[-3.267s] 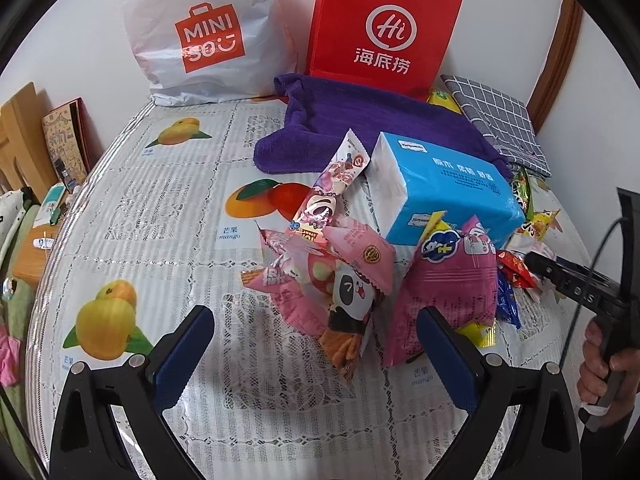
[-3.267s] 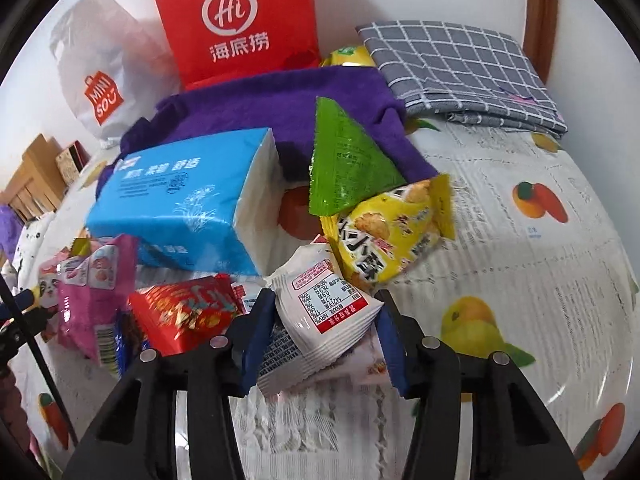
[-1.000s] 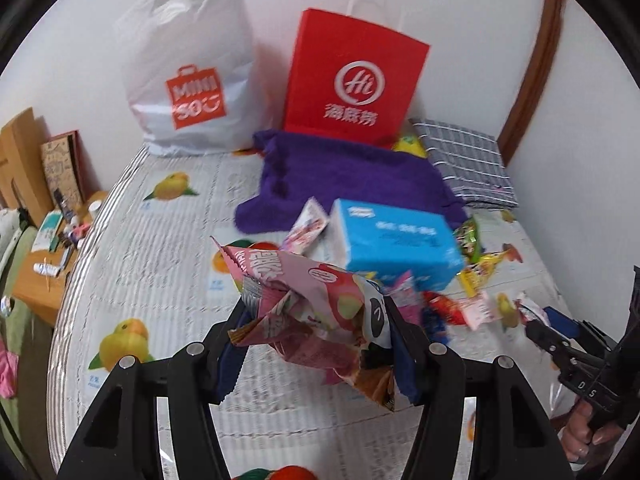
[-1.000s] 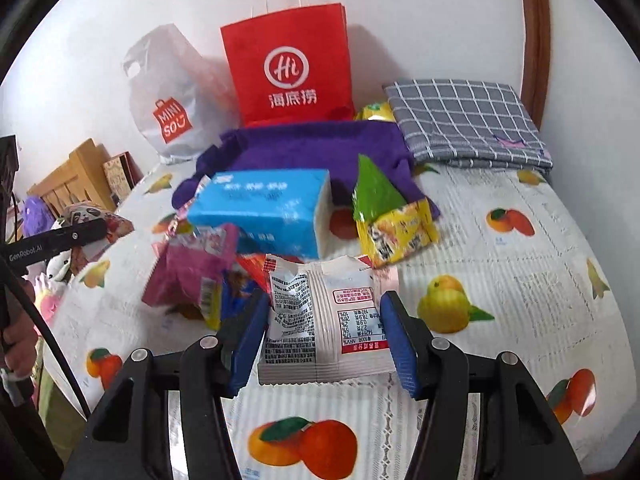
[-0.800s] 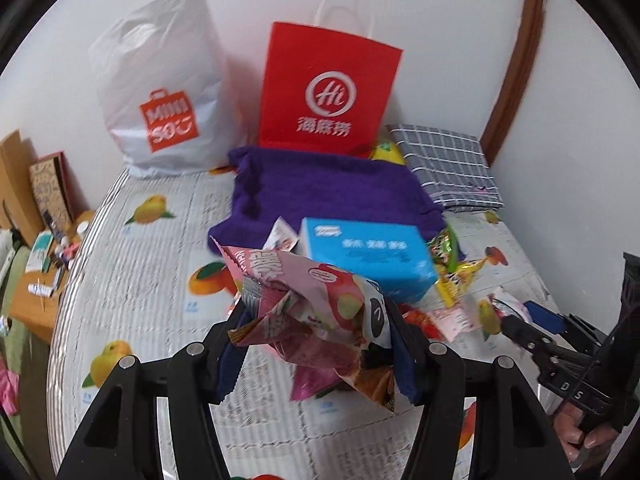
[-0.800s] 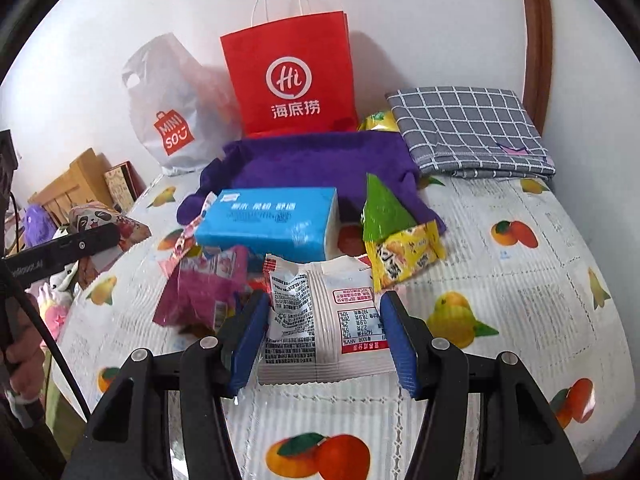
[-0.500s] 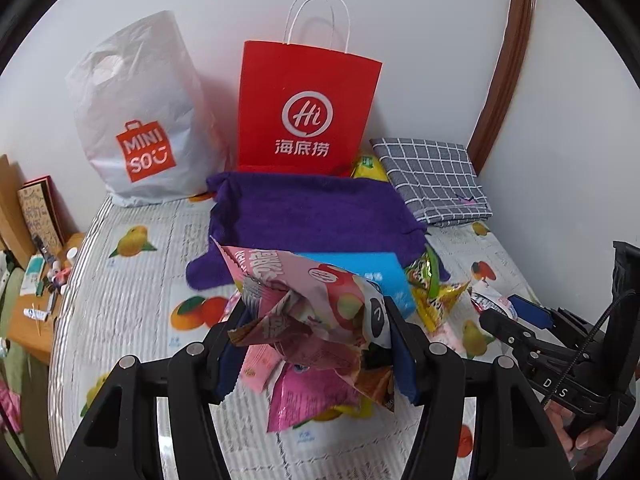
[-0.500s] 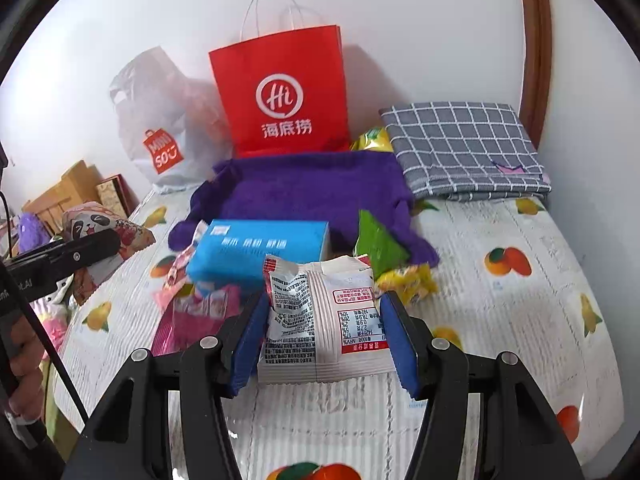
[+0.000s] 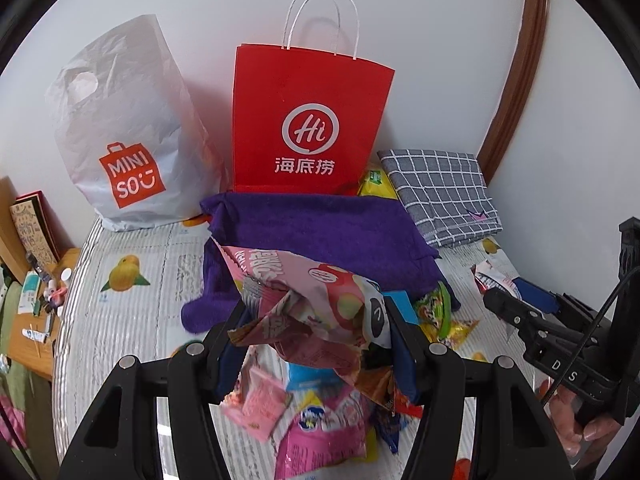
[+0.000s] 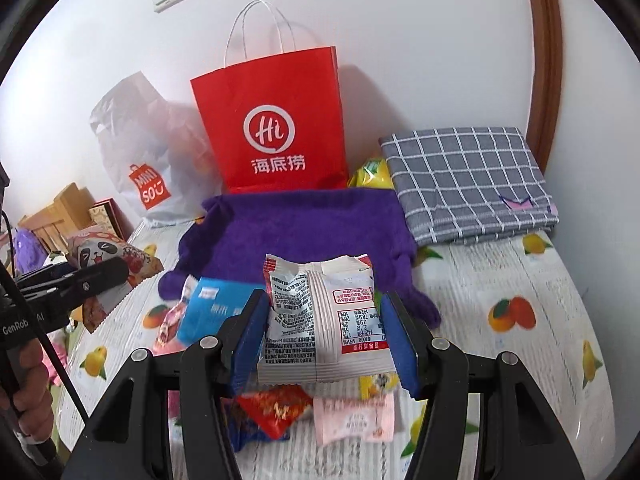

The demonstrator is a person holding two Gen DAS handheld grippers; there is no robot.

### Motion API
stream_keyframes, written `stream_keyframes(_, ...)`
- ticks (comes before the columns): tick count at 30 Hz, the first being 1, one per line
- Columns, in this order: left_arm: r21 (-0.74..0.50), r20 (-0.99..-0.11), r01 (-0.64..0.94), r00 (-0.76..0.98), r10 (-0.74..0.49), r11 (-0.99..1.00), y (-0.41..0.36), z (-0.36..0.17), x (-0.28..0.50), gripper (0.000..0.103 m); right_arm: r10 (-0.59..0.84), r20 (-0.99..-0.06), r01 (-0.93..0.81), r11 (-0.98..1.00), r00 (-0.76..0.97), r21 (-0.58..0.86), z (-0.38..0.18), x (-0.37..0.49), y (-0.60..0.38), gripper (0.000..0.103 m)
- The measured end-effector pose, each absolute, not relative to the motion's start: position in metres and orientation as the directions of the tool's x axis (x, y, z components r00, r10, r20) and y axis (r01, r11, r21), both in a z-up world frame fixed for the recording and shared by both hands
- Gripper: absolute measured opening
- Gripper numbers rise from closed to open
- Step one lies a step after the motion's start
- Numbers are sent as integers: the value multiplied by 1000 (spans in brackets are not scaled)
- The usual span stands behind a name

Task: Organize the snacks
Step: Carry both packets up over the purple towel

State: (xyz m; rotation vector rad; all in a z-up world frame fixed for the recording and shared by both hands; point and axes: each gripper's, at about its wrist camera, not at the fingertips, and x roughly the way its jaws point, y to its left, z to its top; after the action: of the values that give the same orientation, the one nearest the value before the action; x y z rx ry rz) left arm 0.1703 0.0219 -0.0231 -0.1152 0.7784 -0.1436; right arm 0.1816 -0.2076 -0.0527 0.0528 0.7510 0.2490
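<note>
Crinkled pink panda snack bag (image 9: 320, 300), long axis crosswise, clamped in left gripper (image 9: 316, 344); glossy white rectangular packet (image 10: 324, 320), upright, clamped in right gripper (image 10: 324, 340).

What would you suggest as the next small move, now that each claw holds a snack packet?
Probably carry both forward toward the red paper bag: the left claw grips pink panda packets, the right claw a white packet, both lifted clear of the pile.

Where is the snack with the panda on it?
The panda snack packet is clamped in the left hand-held gripper, lifted above the snack pile, in front of the purple towel.
</note>
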Motion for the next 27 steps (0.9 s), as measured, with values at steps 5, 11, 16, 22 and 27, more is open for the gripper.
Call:
stream_keyframes(5, -149, -696, 83, 699, -164, 985, 23, -24, 192, 59, 240, -675, -202, 970, 698, 136, -55, 208, -204, 57)
stream_keyframes(11, -142, -711, 81, 686, -158, 987, 28, -28, 220, 59, 240, -678, -201, 970, 695, 137, -59, 240, -199, 57)
stream_keyframes(16, -139, -716, 72, 682, -150, 988, 35, -28, 242, 59, 255, -680, -213, 966, 687, 147, -56, 270, -191, 57)
stream_keyframes(22, -137, -732, 66, 666, -146, 988, 43, -36, 270, 59, 261, -681, -220, 964, 684, 148, -56, 303, -184, 57)
stream_keyframes(27, -140, -745, 59, 652, -144, 988, 46, -50, 293, 59, 253, -682, -213, 966, 686, 145, -65, 327, -183, 57)
